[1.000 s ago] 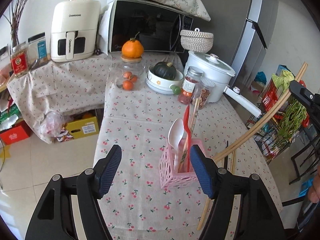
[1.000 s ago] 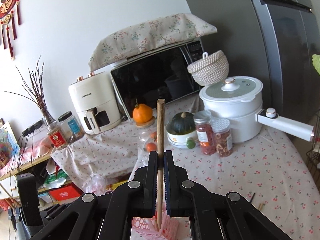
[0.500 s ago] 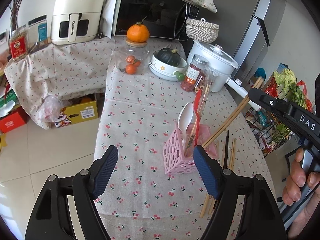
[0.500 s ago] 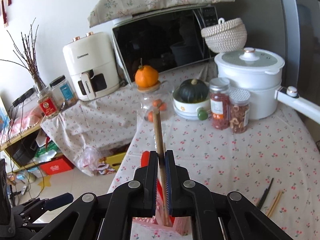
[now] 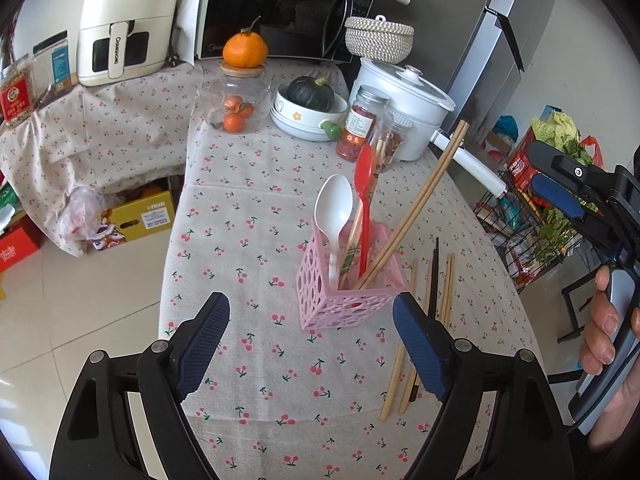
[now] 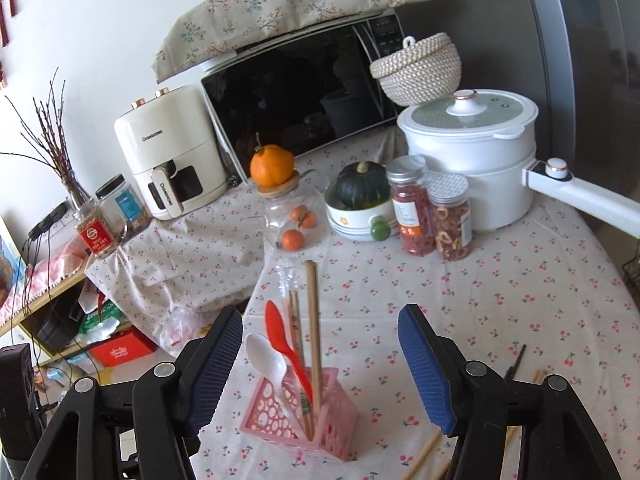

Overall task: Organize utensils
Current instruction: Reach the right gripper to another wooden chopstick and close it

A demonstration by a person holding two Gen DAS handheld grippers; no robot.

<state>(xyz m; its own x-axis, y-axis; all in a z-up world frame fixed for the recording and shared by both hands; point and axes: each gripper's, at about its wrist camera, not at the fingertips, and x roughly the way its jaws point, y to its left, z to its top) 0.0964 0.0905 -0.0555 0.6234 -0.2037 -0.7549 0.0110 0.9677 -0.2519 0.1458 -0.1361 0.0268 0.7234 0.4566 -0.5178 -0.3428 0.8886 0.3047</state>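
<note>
A pink perforated utensil holder (image 5: pixel 352 292) (image 6: pixel 300 424) stands on the cherry-print tablecloth. It holds a white spoon (image 5: pixel 334 210), a red spoon (image 5: pixel 364 184), wrapped chopsticks and a pair of wooden chopsticks (image 5: pixel 420 200) (image 6: pixel 314 336) leaning right. More wooden chopsticks (image 5: pixel 412 344) and a black pair (image 5: pixel 433 276) lie on the cloth right of the holder. My left gripper (image 5: pixel 310 344) is open and empty, just in front of the holder. My right gripper (image 6: pixel 320 368) is open and empty above the holder; it also shows in the left wrist view (image 5: pixel 560 196).
At the table's back stand a glass jar of oranges (image 5: pixel 236 100), a bowl with a green squash (image 5: pixel 310 110), two spice jars (image 6: pixel 430 210), a white pot (image 6: pixel 472 152), a microwave (image 6: pixel 304 92) and an air fryer (image 5: pixel 128 20). Boxes sit on the floor at left (image 5: pixel 136 216).
My right gripper opened and let go of the wooden chopsticks, which now stand in the pink holder. It then drew back to the right. My left gripper stayed open.
</note>
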